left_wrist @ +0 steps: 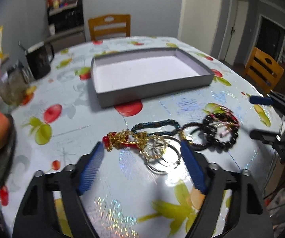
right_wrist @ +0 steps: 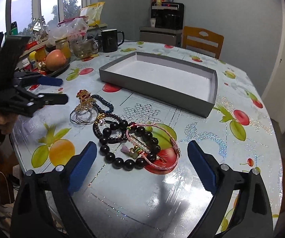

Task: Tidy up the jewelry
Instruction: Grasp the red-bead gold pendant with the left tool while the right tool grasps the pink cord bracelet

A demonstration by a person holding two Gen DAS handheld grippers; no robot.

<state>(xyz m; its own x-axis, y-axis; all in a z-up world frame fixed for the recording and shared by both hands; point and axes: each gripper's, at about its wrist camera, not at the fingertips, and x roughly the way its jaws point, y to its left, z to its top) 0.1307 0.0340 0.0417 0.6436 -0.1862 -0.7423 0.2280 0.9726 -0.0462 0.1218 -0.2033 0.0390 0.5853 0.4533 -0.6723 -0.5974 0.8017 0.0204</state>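
Blue-padded fingers (left_wrist: pixel 91 170) of left gripper (left_wrist: pixel 142 148) spread apart, nothing pinched, straddling gold-and-red chain ornament (left_wrist: pixel 122 140) and thin silver hoops (left_wrist: pixel 162 158) on fruit-print tablecloth (left_wrist: pixel 73 123). Right gripper (right_wrist: pixel 141 144) likewise released, pads wide either side of big black bead bracelet (right_wrist: pixel 122 158) tangled with pink cord bracelet (right_wrist: pixel 158 138). Just beyond, dark teal beaded bracelet (left_wrist: pixel 156 124) and slimmer dark bead loop (right_wrist: pixel 104 125), all touching in one heap. Farther off, shallow grey box (left_wrist: pixel 154 91), white inside, nothing in it yet. Likely step: reaching for a first piece, sorting not yet begun. Next move calls for lowering over one strand, pinching it clear of its neighbours, then carrying it to box.
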